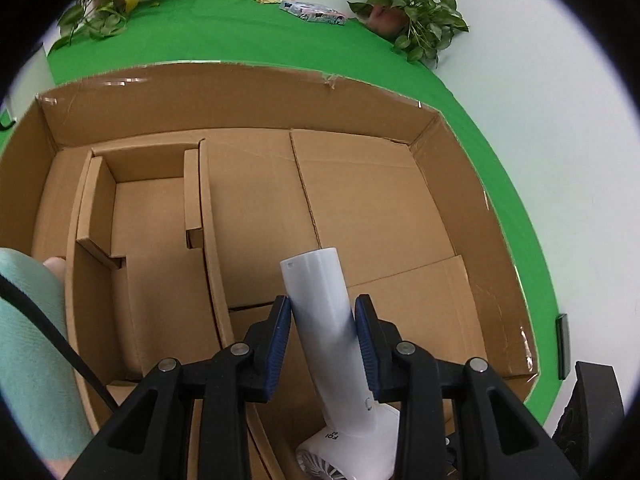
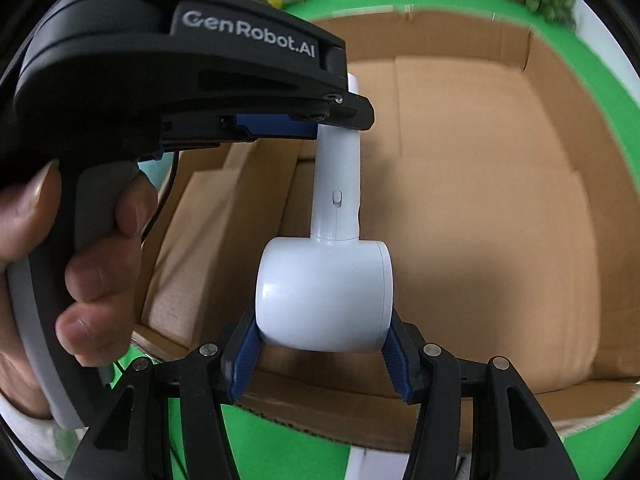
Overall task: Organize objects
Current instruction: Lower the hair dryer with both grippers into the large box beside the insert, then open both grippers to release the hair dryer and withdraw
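Observation:
A white handheld fan with a round head and a tube handle is held over an open cardboard box. My left gripper is shut on the fan's handle. My right gripper is shut on the fan's round head. In the right wrist view the left gripper crosses the upper left and clamps the handle top. The fan hangs above the box floor, near the box's near wall.
The box holds a smaller open cardboard tray on its left side. It stands on a green cloth. Potted plants and a small packet lie at the far edge. A hand and sleeve show at the left.

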Tool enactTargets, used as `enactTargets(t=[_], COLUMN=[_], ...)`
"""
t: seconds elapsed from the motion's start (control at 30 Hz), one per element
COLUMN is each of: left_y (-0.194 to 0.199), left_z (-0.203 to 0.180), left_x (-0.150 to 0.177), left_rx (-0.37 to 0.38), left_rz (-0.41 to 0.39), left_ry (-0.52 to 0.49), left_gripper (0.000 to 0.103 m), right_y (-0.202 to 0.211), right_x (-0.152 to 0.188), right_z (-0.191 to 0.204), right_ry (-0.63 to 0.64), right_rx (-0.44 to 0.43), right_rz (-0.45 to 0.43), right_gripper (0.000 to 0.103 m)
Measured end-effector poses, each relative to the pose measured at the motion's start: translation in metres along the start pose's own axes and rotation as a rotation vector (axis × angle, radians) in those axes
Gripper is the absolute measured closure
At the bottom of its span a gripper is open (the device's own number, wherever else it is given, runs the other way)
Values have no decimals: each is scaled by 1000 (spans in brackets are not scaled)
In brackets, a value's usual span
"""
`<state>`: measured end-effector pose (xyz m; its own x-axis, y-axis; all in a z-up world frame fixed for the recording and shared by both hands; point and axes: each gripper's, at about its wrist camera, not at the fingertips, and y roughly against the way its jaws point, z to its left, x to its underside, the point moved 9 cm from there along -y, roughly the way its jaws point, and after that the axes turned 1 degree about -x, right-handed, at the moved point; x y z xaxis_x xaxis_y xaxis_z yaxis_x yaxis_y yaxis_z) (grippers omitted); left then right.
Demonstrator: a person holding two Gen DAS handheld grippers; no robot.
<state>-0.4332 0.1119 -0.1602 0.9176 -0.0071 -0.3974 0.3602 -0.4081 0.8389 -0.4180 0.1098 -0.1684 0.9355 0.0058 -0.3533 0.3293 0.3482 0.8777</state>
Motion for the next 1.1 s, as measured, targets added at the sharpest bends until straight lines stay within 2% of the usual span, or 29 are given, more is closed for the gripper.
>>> enactTargets(t=[0.2, 0.33, 0.4, 0.53, 0.63, 0.7, 0.83, 0.9, 0.97, 1.1], left_y=[8, 35, 61, 95, 100, 101, 100, 93, 81, 80], left_z=[-3, -3, -4, -1, 16, 27, 32, 29, 30, 30], left_x=[2, 0, 5, 19, 43, 60, 90, 101, 111, 118], left_rx=[-20, -41, -46, -119, -214, -234, -223, -193, -184, -183], left_rz=[2, -57, -115, -196, -187, -163, -142, -120, -86, -105], left_ry=[-29, -39, -62, -106, -113, -114, -116, -100, -78, -40], left_gripper=[71, 71, 71, 71, 71, 71, 71, 71, 71, 72], right_y=[-1, 10, 17, 33, 40, 35, 9, 3, -1, -1], right_x=[-2, -4, -7, -22, -40, -53, -72, -66, -58, -42], right_z=[12, 20, 16, 4, -2, -4, -25, -26, -20, -14], right_ry=[-4, -1, -19, -69, -95, -95, -80, -55, -23, 7], right_rx=[-61, -118, -130, -154, -132, -118, -54, -46, -37, 0], right_rz=[45, 30, 17, -18, -46, -42, -24, -28, -22, -16], right_gripper=[46, 45, 45, 45, 51, 54, 64, 68, 77, 80])
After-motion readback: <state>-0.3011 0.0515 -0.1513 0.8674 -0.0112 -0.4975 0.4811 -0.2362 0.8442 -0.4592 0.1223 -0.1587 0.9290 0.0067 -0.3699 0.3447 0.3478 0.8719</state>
